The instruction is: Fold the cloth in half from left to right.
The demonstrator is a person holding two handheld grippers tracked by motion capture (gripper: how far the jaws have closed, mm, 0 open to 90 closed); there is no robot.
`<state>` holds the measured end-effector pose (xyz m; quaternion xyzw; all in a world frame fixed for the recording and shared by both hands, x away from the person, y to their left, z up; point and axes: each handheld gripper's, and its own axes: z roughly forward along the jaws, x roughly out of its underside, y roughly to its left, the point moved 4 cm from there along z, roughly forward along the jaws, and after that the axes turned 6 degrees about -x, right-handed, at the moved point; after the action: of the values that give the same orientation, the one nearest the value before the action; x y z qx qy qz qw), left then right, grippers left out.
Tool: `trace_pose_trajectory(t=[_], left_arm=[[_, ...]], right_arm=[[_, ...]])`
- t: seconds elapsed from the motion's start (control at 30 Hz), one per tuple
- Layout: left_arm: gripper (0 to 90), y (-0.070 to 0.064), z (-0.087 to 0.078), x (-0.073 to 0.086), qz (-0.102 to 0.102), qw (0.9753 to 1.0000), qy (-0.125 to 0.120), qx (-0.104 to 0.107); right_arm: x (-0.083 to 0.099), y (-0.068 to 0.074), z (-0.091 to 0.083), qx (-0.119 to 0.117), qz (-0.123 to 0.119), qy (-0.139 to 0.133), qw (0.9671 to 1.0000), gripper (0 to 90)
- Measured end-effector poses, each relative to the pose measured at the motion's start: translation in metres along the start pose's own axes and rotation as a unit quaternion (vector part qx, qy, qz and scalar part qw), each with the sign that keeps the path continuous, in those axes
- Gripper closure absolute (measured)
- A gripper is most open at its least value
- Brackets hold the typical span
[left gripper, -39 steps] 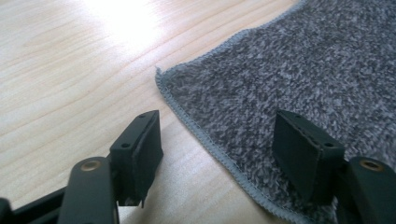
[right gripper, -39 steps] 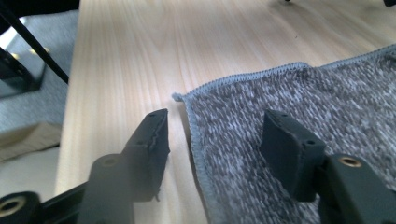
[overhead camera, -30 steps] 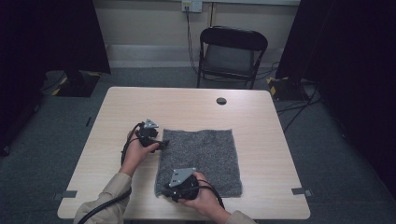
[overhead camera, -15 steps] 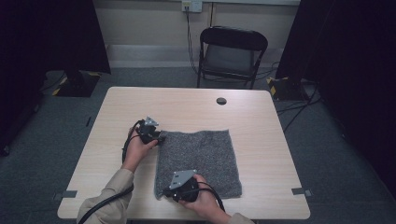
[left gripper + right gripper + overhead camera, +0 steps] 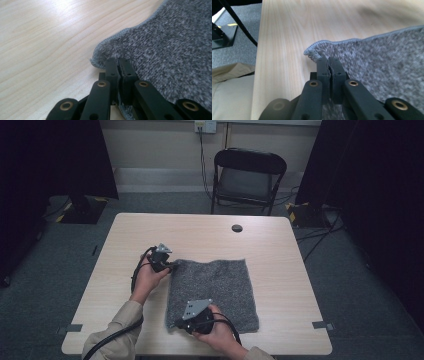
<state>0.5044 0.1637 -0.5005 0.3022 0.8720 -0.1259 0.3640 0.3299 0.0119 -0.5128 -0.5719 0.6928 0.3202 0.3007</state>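
bare table (image 5: 280,245) beyond cloth (image 5: 215,290), small black disc (image 5: 237,228) far edge

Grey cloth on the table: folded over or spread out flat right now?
Spread flat: the grey cloth lies as one open rectangle on the table, with the left gripper and right gripper shut on its two left corners.

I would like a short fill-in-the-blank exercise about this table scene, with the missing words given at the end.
1. Each gripper is shut on a corner of the grey ____.
2. The left gripper holds the far left corner of the cloth, and the right gripper holds the ____ left corner.
3. The cloth lies on a wooden table, and behind the table stands a black ____.
4. On the table, past the cloth's far edge, there is a small round black ____.

Missing words: cloth; near; chair; hole
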Motion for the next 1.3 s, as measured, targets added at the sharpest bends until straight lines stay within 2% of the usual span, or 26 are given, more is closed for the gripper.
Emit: trace_pose_trajectory(t=[0.13, 0.23, 0.27, 0.4, 0.47, 0.67, 0.77, 1.1, 1.3], left_arm=[[87.3, 0.002, -0.006, -0.003, -0.017, 0.9996, -0.016, 0.014], [87.3, 0.004, -0.011, -0.005, -0.015, 0.9997, -0.014, 0.012], [87.3, 0.005, -0.014, -0.007, -0.015, 0.9997, -0.016, 0.008], [87.3, 0.006, -0.019, -0.01, -0.014, 0.9997, -0.02, 0.005], [87.3, 0.006, -0.024, -0.013, -0.006, 0.9998, -0.017, 0.003], [87.3, 0.007, -0.031, -0.018, -0.012, 0.9999, -0.005, 0.002], [87.4, 0.01, -0.038, -0.022, -0.011, 0.9999, 0.0, 0.0], [87.3, 0.016, -0.052, -0.029, -0.017, 0.9998, -0.005, 0.005], [87.3, 0.014, -0.054, -0.036, -0.01, 0.9999, -0.01, 0.007]], right_arm=[[-0.004, 0.001, -0.003, 0.001, -0.001, -0.006, 1.0, 88.7], [-0.008, 0.0, -0.005, 0.001, 0.002, -0.015, 0.9999, 88.7], [-0.009, 0.001, -0.006, -0.004, 0.009, -0.019, 0.9998, 88.7], [-0.012, 0.002, -0.007, -0.004, 0.007, -0.021, 0.9997, 88.7], [-0.014, 0.003, -0.005, -0.006, 0.005, -0.022, 0.9997, 88.8], [-0.016, 0.005, -0.004, -0.013, 0.005, -0.024, 0.9996, 88.8], [-0.022, 0.005, -0.005, -0.013, 0.009, -0.035, 0.9993, 88.9], [-0.031, 0.009, -0.006, -0.019, 0.009, -0.048, 0.9986, 88.8], [-0.034, 0.008, -0.012, -0.015, 0.008, -0.055, 0.9984, 88.8]])
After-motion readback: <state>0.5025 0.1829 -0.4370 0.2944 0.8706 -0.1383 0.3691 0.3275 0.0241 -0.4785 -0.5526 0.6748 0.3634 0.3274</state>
